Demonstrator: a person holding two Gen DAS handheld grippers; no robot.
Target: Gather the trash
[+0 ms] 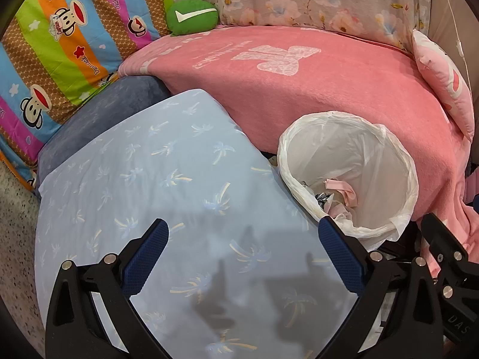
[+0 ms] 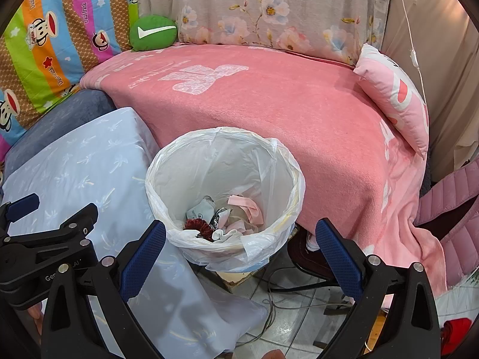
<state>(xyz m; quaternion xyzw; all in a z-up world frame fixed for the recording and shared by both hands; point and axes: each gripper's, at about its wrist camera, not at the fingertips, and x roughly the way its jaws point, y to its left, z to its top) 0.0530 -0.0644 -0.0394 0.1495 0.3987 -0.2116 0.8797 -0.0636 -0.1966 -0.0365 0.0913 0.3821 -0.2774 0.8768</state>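
Spreading widest is the pink blanket point(image 2: 269, 113), its pale lettering too faint to read. Left of the bin point(image 2: 224, 191) lies a blue palm-print sheet point(image 1: 149, 179); beyond that, a striped monkey cloth point(image 1: 60, 45) reads "Paul Frank". Trash point(image 2: 227, 218) lies in the bin's white liner. The right gripper point(image 2: 239, 254) gapes empty at the bin's near rim; the left gripper point(image 1: 242, 257), also agape, hovers over the sheet. A green cushion point(image 2: 153, 33) sits far behind.

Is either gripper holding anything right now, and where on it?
Nothing is held. The left gripper is open over the blue sheet, and the right gripper is open above the bin, with only scraps inside.
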